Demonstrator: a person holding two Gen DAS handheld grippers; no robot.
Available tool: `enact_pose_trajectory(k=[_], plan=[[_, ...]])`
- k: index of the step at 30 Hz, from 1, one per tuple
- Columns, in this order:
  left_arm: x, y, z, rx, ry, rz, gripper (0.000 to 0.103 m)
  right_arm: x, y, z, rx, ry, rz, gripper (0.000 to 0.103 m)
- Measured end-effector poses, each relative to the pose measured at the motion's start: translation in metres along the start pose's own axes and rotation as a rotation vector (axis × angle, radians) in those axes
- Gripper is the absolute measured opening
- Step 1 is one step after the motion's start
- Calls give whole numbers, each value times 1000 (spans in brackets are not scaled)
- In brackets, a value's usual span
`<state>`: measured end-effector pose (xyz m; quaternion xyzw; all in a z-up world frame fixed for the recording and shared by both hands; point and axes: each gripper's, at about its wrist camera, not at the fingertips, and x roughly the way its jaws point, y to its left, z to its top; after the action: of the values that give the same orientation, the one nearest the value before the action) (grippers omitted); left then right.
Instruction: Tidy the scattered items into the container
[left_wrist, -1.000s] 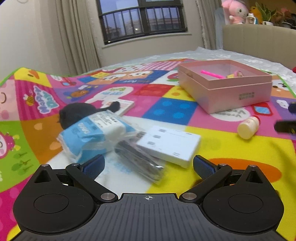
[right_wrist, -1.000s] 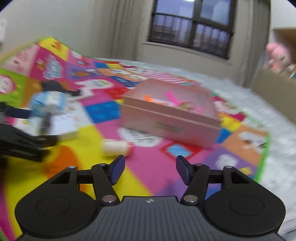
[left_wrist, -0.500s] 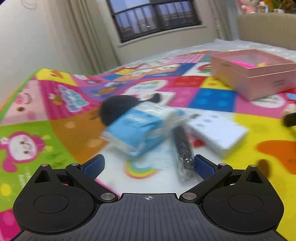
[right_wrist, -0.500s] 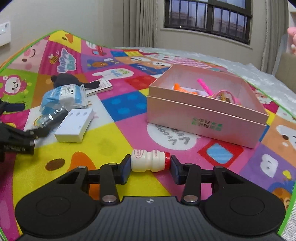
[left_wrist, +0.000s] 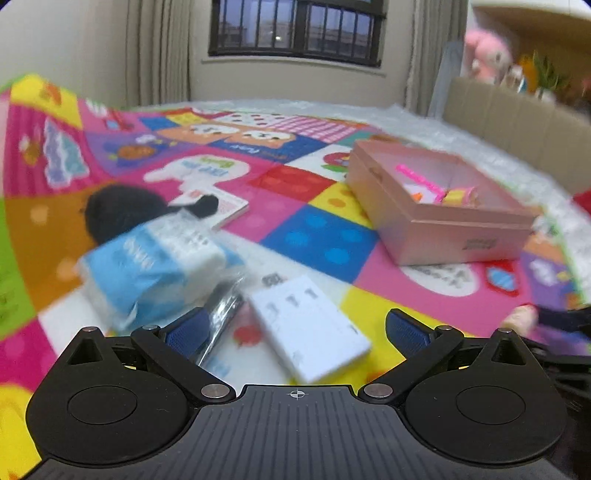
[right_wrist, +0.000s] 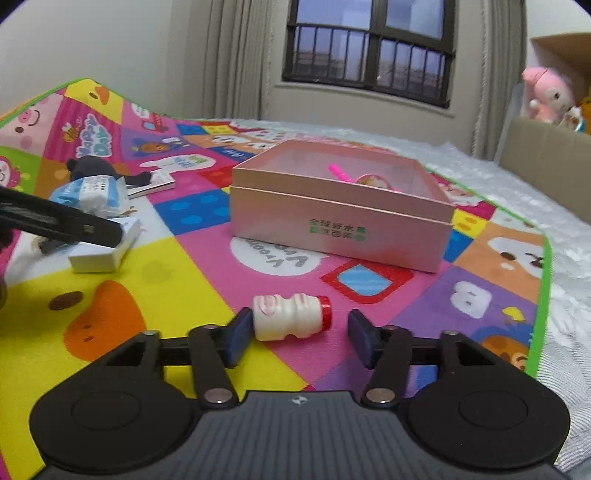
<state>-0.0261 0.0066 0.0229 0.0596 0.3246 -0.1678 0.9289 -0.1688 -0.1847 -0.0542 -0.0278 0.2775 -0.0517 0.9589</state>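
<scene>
A small white drink bottle (right_wrist: 291, 317) with a red cap lies on its side on the play mat between my right gripper's (right_wrist: 299, 334) fingers. The jaws are opening: the left pad is at the bottle's base and the right pad stands clear of the cap. An open pink box (right_wrist: 340, 221) holding a few small pink items sits just beyond. My left gripper (left_wrist: 297, 328) is open low over a flat white box (left_wrist: 310, 325). Beside that box lie a dark item in clear wrap (left_wrist: 221, 314), a blue tissue pack (left_wrist: 147, 269) and a black plush (left_wrist: 118, 210).
A thin booklet (left_wrist: 229, 206) lies behind the plush. The colourful mat (right_wrist: 155, 273) ends in a green border at the right, with white bubble wrap beyond. A beige headboard (right_wrist: 546, 158) with plush toys stands far right, and a curtained window is behind.
My right gripper had closed on the bottle half a second ago; now its jaws are wider and the right pad is off the cap. The left gripper has swung right, over the white box.
</scene>
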Motion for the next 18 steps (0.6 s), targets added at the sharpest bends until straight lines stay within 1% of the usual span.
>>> enact_pose_trajectory(k=[1,2,4,5,7,9,11,14,18], plan=[[3,-5,2,10,4,9,103,-1,-1,-1,9,-7,-4,73],[3,-8,4,16,5,7,103,-1,-3,-2,23,-12,-2,75],[-3,-15,4,23,-7,-11,103,-3,-8,-5,50,-18,9,86],[-7,-18,3,29,-19,-18,103,-3,-10,-6,61,-21,19,88],[-13,-24,0,44,-38,-42,103,-4,-12,-8,71,-25,35,95],[-14,-24,-3,40,-23,-84,103,-4,-11,-9,73,-27,39,101],[-11,-20,-7,25,4,-102,103,-4,-11,-9,70,-27,47,103],[-8,-12,-11,7,30,-88,103,-2,-11,-9,73,-13,54,103],[-4,14,-17,-58,61,-121,103,1,-10,-9,72,8,59,103]])
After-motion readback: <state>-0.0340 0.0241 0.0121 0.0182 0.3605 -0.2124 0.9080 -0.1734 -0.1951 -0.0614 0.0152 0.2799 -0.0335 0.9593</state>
